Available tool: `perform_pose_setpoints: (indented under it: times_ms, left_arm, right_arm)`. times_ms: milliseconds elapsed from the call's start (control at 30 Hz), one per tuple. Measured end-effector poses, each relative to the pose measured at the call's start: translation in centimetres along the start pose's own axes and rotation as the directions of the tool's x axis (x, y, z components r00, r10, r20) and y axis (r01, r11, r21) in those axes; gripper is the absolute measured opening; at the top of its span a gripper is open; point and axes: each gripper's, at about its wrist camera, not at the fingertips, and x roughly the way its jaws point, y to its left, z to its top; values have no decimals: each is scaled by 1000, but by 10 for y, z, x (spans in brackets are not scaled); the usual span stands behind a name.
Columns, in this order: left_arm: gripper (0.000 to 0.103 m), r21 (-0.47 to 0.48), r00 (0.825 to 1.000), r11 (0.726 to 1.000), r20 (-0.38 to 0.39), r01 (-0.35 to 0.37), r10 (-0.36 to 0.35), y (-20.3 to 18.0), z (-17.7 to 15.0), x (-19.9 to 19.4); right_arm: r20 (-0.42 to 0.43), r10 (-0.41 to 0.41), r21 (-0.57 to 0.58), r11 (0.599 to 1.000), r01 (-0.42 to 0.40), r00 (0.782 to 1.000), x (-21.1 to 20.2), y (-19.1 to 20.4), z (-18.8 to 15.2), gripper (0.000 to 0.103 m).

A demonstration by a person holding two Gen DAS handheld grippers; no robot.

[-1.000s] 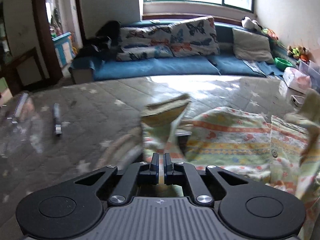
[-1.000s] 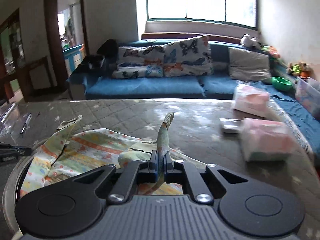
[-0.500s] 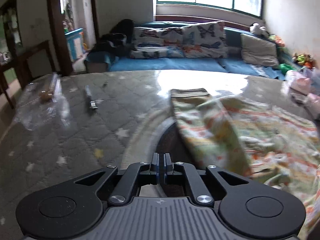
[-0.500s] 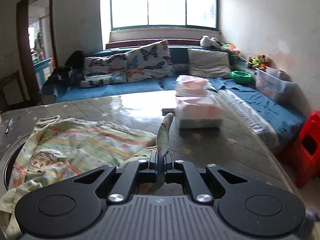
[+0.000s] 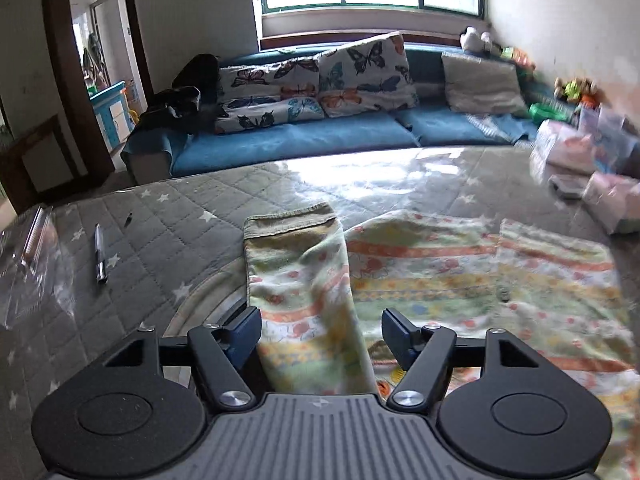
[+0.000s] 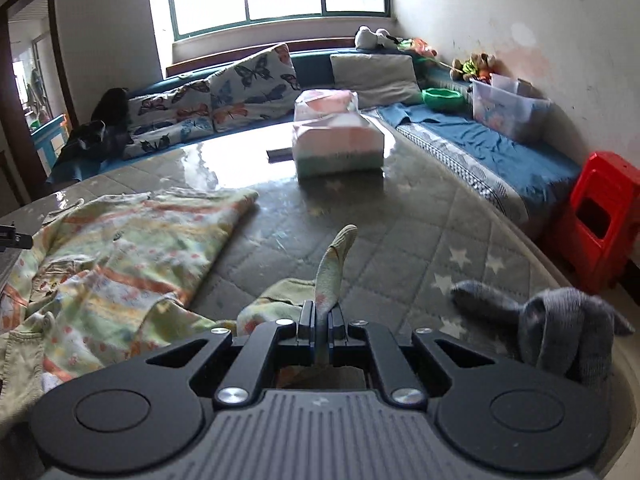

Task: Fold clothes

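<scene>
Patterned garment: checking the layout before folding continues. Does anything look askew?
Yes. The patterned garment lies rumpled, not flat; one sleeve lies between the opening left gripper jaws, the other pinched in the right gripper.

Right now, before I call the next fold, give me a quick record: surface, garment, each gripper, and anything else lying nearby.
surface: grey quilted star-print mat
garment: striped printed child's top, spread flat, one sleeve laid out toward the sofa
left gripper: jaws opening, sleeve lies between them, pads not pressing it
right gripper: shut on the garment's other cuff
nearby: pen, grey sock, tissue packs
</scene>
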Motion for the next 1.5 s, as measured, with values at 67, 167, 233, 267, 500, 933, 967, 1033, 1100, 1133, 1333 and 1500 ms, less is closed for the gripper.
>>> perform_pose_setpoints:
  times_ms: [67, 167, 233, 267, 500, 933, 967, 1033, 1100, 1133, 1333, 1500]
  left_arm:
    - [37, 9, 1000, 1000, -22, -10, 10, 0, -2, 12]
    - [8, -21, 998, 1000, -56, 12, -13, 12, -9, 21]
    - [4, -46, 999, 999, -46, 2, -5, 25, -16, 15]
    - [3, -55, 999, 998, -37, -3, 1, 32, -20, 10]
    - [0, -142, 997, 986, 5, -82, 83, 85, -47, -30]
    - [8, -140, 999, 989, 6, -43, 44, 84, -59, -51]
    - [15, -134, 999, 990, 9, -35, 37, 79, -56, -51]
    - [22, -121, 1000, 992, 18, -17, 19, 70, -50, -49]
    - [28, -98, 1000, 995, 29, -3, 6, 59, -43, -47]
    - [29, -90, 999, 996, 32, 4, -1, 54, -40, -45]
    - [45, -54, 999, 998, 39, 23, -21, 35, -20, -33]
    - [62, 2, 999, 1000, 44, 18, -18, 19, -6, -20]
  right_arm:
    - [-3, 0, 6, 1000, 0, 1000, 2, -2, -2, 5]
    - [-14, -6, 15, 1000, 7, 1000, 6, -5, -5, 5]
    - [-24, -11, 24, 1000, 12, 1000, 8, -6, -7, 5]
    - [-29, -14, 27, 1000, 14, 999, 9, -7, -8, 5]
    - [-43, -37, 48, 998, 39, 998, 7, -15, -18, 16]
    - [19, -186, 36, 982, 185, 982, -25, -30, -24, 20]
    - [29, -188, 30, 982, 187, 982, -27, -29, -22, 21]
    - [35, -172, 16, 985, 171, 985, -26, -26, -20, 21]
    - [26, -141, -1, 990, 141, 990, -20, -22, -18, 21]
    - [13, -127, -12, 992, 127, 992, -13, -19, -18, 21]
    - [-52, -127, -14, 992, 126, 991, 22, -17, -20, 22]
    - [-51, -124, 17, 992, 125, 991, 27, -23, -21, 25]
